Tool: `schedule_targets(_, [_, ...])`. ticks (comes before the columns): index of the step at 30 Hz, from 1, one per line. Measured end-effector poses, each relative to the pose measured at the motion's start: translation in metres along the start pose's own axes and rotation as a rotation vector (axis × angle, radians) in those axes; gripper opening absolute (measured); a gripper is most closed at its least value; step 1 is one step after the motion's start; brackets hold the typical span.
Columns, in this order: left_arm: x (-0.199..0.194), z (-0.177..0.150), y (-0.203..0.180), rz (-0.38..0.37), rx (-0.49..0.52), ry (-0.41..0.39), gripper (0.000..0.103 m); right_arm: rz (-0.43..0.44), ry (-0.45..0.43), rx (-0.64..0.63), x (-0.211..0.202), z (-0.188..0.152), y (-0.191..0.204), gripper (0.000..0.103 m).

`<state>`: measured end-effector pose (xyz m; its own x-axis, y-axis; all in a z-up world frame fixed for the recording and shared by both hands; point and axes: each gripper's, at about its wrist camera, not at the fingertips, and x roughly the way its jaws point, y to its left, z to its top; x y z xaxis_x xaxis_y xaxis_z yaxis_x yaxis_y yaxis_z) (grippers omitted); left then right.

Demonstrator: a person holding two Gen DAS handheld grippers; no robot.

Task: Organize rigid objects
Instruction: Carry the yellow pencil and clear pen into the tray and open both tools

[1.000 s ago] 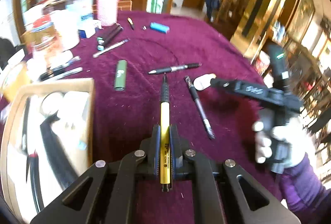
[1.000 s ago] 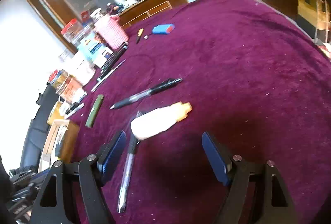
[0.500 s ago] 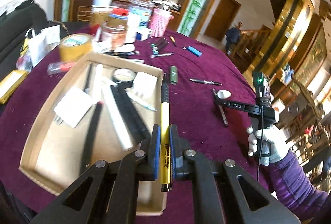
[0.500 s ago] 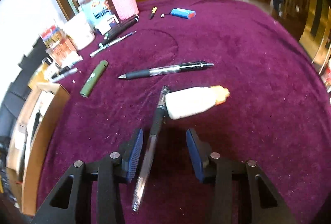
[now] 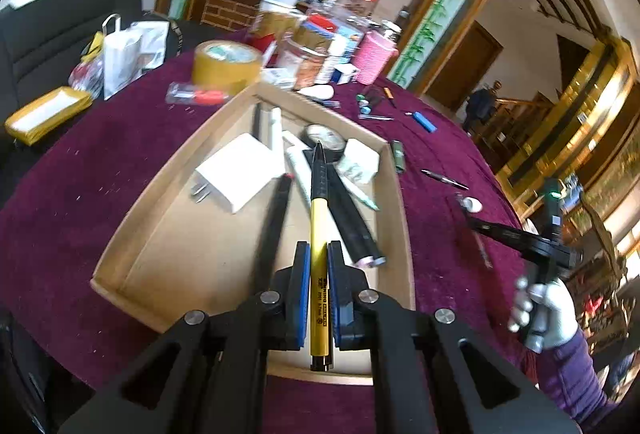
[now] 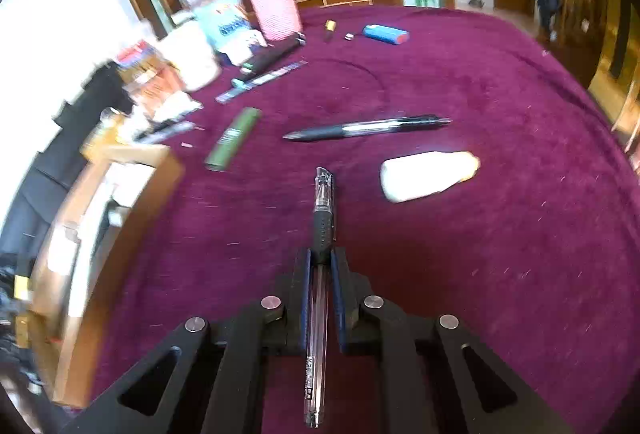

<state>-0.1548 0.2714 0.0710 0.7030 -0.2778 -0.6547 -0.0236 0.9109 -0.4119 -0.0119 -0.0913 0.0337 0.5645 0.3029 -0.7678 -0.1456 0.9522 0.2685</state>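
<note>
While the left gripper (image 5: 319, 284) is clamping a yellow pen (image 5: 319, 274) between its blue pads, it is hanging above the near part of an open cardboard box (image 5: 404, 234) that is sitting on the maroon tabletop (image 5: 80, 193). The pen's black tip is pointing toward the far end of the box. Inside the box, a white plug adapter (image 5: 240, 177), a long black stick (image 5: 272, 230), a black cylinder (image 5: 350, 218) and several white tubes are lying loose; finer detail is blurred. Beyond the box's far left corner, a roll of tan tape (image 5: 226, 63) is standing among jars and a pink cup (image 5: 378, 55).

To the right of the box, the right gripper (image 6: 320, 288) is closed on a clear pen (image 6: 320, 274), the pen's grip and cap sticking out ahead of the pads and its tail running back between the fingers. From the left camera, a white-gloved hand (image 5: 548, 314) with a purple sleeve is holding that gripper's handle. I cannot tell whether the clear pen is lifted off the cloth or touching it.

On the tabletop ahead of the right gripper, a black pen (image 6: 368, 127) is lying crosswise, a white bottle with an orange cap (image 6: 428, 173) is lying on its side to the right, and a green tube (image 6: 232, 143) is lying to the left, near the box's corner. Farther off, a blue case (image 6: 386, 33) is resting near the far edge.
</note>
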Motion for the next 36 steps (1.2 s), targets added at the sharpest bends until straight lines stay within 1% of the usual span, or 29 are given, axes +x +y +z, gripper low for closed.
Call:
schedule_targets(3, [0.003, 0.000, 0.015, 0.016, -0.052, 0.013, 0.008, 0.093, 0.000, -0.005, -0.014, -0.001, 0.023, 0.011])
schedule_targets(6, [0.008, 0.001, 0.025, 0.075, -0.073, 0.027, 0.008, 0.170, 0.006, -0.040, -0.024, -0.002, 0.053, 0.011])
schedule_targets(9, [0.018, 0.002, 0.035, 0.110, -0.118, 0.069, 0.008, 0.252, 0.034, -0.069, -0.026, -0.004, 0.086, 0.011])
schedule_targets(11, [0.023, 0.000, 0.036, 0.135, -0.122, 0.083, 0.008, 0.302, 0.062, -0.086, -0.023, -0.007, 0.108, 0.011])
schedule_targets(13, [0.026, 0.001, 0.032, 0.169, -0.096, 0.092, 0.009, 0.350, 0.095, -0.098, -0.018, -0.010, 0.130, 0.011])
schedule_targets(15, [0.028, 0.000, 0.028, 0.188, -0.072, 0.099, 0.014, 0.387, 0.129, -0.108, -0.012, -0.015, 0.148, 0.011])
schedule_targets(16, [0.028, 0.000, 0.026, 0.189, -0.058, 0.094, 0.023, 0.409, 0.152, -0.117, -0.006, -0.018, 0.163, 0.011])
schedule_targets(17, [0.027, -0.001, 0.024, 0.191, -0.047, 0.088, 0.037, 0.422, 0.170, -0.124, -0.002, -0.021, 0.172, 0.011])
schedule_targets(19, [0.022, -0.002, 0.023, 0.201, -0.036, 0.061, 0.050, 0.441, 0.205, -0.135, 0.008, -0.027, 0.190, 0.011])
schedule_targets(22, [0.012, -0.002, 0.026, 0.183, -0.051, 0.032, 0.051, 0.455, 0.254, -0.150, 0.021, -0.037, 0.212, 0.012])
schedule_targets(24, [0.003, -0.001, 0.029, 0.178, -0.062, 0.006, 0.054, 0.432, 0.264, -0.175, 0.028, -0.043, 0.224, 0.012])
schedule_targets(26, [-0.007, -0.001, 0.034, 0.176, -0.076, -0.023, 0.060, 0.405, 0.266, -0.197, 0.032, -0.049, 0.233, 0.012])
schedule_targets(28, [-0.015, 0.000, 0.040, 0.177, -0.093, -0.047, 0.064, 0.364, 0.265, -0.210, 0.038, -0.054, 0.239, 0.012])
schedule_targets(31, [-0.023, 0.001, 0.050, 0.166, -0.133, -0.076, 0.068, 0.338, 0.275, -0.202, 0.045, -0.057, 0.240, 0.012])
schedule_targets(32, [-0.024, 0.002, 0.053, 0.165, -0.145, -0.083, 0.071, 0.337, 0.270, -0.202, 0.043, -0.053, 0.236, 0.013])
schedule_targets(34, [-0.028, 0.001, 0.060, 0.164, -0.176, -0.098, 0.074, 0.323, 0.256, -0.206, 0.041, -0.054, 0.237, 0.018])
schedule_targets(35, [-0.028, 0.000, 0.062, 0.163, -0.186, -0.102, 0.074, 0.320, 0.246, -0.209, 0.040, -0.054, 0.237, 0.026])
schedule_targets(36, [-0.029, 0.000, 0.065, 0.163, -0.195, -0.105, 0.074, 0.316, 0.233, -0.213, 0.038, -0.053, 0.237, 0.036])
